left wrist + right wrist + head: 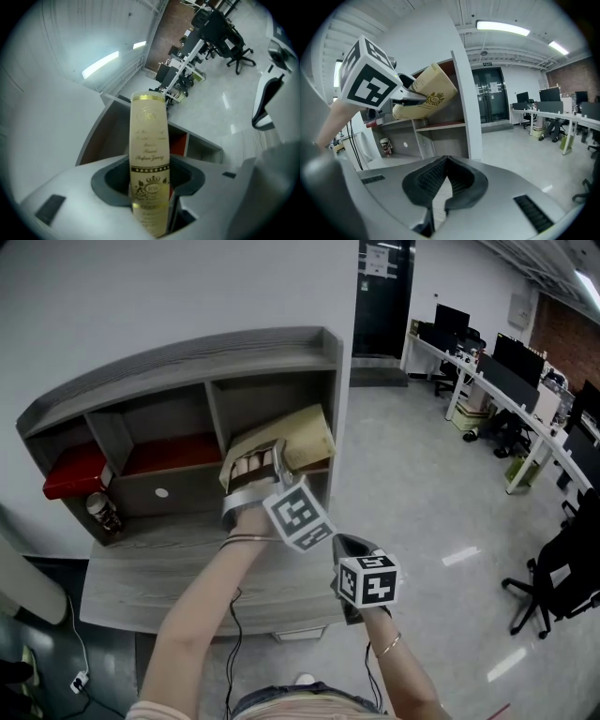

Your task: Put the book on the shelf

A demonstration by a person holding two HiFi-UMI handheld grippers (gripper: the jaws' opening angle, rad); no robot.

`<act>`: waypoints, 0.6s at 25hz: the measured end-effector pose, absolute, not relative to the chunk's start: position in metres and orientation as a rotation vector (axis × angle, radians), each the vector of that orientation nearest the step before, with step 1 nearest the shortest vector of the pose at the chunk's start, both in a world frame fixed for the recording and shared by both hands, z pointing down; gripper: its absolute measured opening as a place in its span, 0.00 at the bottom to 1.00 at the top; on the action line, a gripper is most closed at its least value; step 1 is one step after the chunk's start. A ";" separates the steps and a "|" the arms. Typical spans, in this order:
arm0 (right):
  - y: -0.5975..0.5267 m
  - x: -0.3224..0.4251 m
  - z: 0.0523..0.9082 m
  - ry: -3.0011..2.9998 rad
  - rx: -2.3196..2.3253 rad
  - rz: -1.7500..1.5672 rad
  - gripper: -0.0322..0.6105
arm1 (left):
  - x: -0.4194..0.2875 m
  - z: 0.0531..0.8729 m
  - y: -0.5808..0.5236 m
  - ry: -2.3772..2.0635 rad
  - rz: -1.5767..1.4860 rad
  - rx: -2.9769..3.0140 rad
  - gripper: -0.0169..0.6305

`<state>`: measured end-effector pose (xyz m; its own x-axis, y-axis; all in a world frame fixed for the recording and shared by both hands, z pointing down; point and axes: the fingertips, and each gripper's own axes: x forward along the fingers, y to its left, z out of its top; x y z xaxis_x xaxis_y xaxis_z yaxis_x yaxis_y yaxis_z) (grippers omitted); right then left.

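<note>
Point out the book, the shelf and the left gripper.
book (149,136), left gripper view, on its printed spine above the jaws.
shelf (187,362), head view, on its grey top board.
left gripper (149,180), left gripper view, midway between the jaws clamping the book.

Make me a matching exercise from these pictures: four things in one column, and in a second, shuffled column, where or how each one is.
Things:
1. book
2. right gripper
3. small jar
4. red item

Places or states:
A. stands on the desk, under the shelf's left end
B. lies in the shelf's leftmost compartment
C. clamped in the left gripper
D. jaws together, nothing between them

Pairs: 1-C, 2-D, 3-A, 4-B
</note>
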<state>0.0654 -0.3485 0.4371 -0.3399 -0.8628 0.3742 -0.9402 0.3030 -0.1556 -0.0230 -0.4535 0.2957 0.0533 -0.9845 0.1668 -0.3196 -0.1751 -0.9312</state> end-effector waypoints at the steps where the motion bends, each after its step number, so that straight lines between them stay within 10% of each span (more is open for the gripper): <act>1: -0.349 0.065 0.438 -2.348 1.655 0.515 0.06 | -0.023 0.299 -0.456 1.336 -1.157 -1.592 0.36; 15: -0.360 0.064 0.448 -2.320 1.632 0.524 0.06 | -0.021 0.334 -0.492 1.267 -1.292 -1.537 0.36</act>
<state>0.0643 -0.3600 0.4483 -0.3371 -0.8491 0.4067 -0.9415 0.3052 -0.1432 -0.0210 -0.4919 0.3344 0.0013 -0.9718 0.2356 -0.2163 -0.2303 -0.9488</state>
